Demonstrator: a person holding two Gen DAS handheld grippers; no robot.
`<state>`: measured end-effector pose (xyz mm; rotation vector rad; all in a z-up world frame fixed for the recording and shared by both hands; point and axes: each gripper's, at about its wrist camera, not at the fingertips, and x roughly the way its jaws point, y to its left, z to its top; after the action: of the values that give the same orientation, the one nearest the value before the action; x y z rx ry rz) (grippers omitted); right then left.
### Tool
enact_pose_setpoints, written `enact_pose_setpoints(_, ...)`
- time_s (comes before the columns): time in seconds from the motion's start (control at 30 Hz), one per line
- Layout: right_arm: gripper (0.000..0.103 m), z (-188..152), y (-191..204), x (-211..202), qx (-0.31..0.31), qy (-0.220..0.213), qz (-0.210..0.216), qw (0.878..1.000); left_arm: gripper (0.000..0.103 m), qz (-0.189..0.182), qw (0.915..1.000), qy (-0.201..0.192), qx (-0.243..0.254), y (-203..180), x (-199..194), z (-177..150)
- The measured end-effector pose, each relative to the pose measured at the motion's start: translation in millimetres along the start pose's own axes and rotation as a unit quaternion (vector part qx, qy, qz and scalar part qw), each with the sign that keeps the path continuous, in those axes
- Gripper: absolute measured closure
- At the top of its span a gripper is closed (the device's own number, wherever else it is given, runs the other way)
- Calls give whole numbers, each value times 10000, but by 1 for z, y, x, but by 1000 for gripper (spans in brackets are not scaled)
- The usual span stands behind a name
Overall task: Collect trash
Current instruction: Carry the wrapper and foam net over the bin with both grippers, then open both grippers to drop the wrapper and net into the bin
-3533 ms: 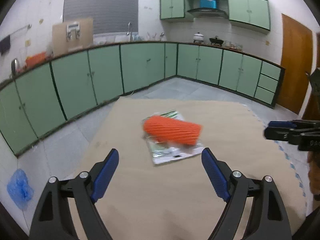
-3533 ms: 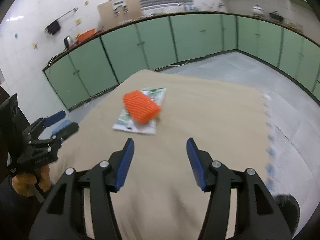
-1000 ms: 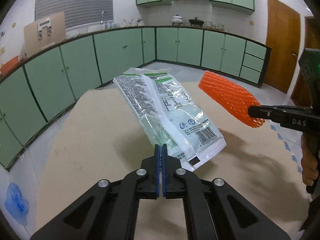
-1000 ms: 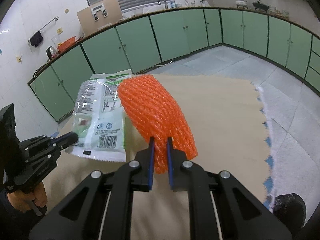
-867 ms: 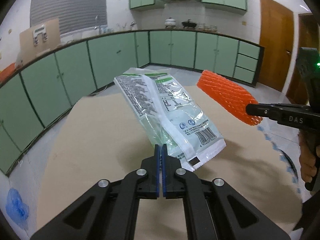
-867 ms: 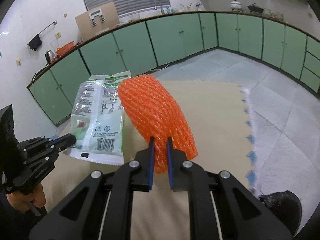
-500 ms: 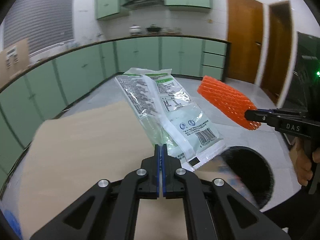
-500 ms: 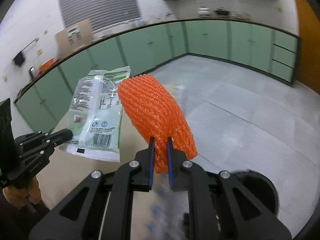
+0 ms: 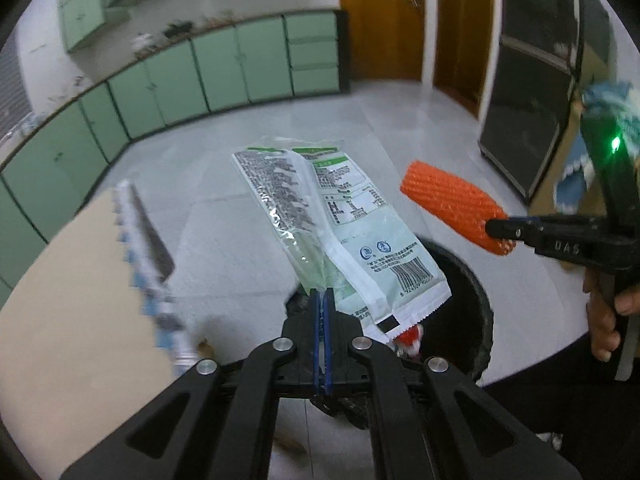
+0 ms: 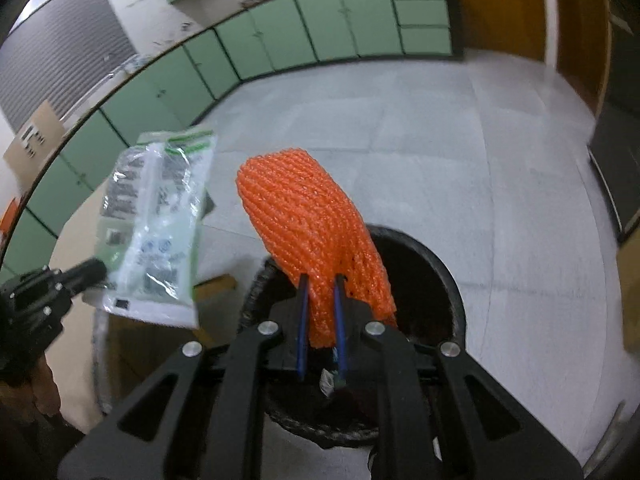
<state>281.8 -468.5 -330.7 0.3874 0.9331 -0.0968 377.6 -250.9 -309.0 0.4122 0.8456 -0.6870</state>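
Over black bin (image 10: 448, 280), both grippers angled down, clamping trash.

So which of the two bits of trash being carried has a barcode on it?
The clear green-printed plastic wrapper in the left gripper. The orange foam net in the right gripper is plain mesh.

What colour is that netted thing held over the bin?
Bright orange foam netting, woven in a mesh pattern; clearest in the right wrist view.

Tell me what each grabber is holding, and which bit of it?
The left gripper pinches the plastic wrapper at its bottom edge. The right gripper squeezes the orange foam net at its lower end, above the black bin.
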Motion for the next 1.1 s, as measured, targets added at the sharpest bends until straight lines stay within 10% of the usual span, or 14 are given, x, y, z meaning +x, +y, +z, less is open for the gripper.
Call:
enact_pose_setpoints(0.37, 88, -5, -30, 52, 411, 715, -183, 9964, 100, -122, 9878, 1315, 823, -67, 89, -4)
enact_pose_setpoints(0.5, 56, -5, -33, 50, 374, 656, -414, 9963, 93, -61, 9797, 1702, 1054, -76, 114, -19)
enact_pose_setpoints(1.1, 56, -11, -30, 22, 462, 355, -487, 9971, 58, 256, 9885, 1337, 654, -60, 68, -16)
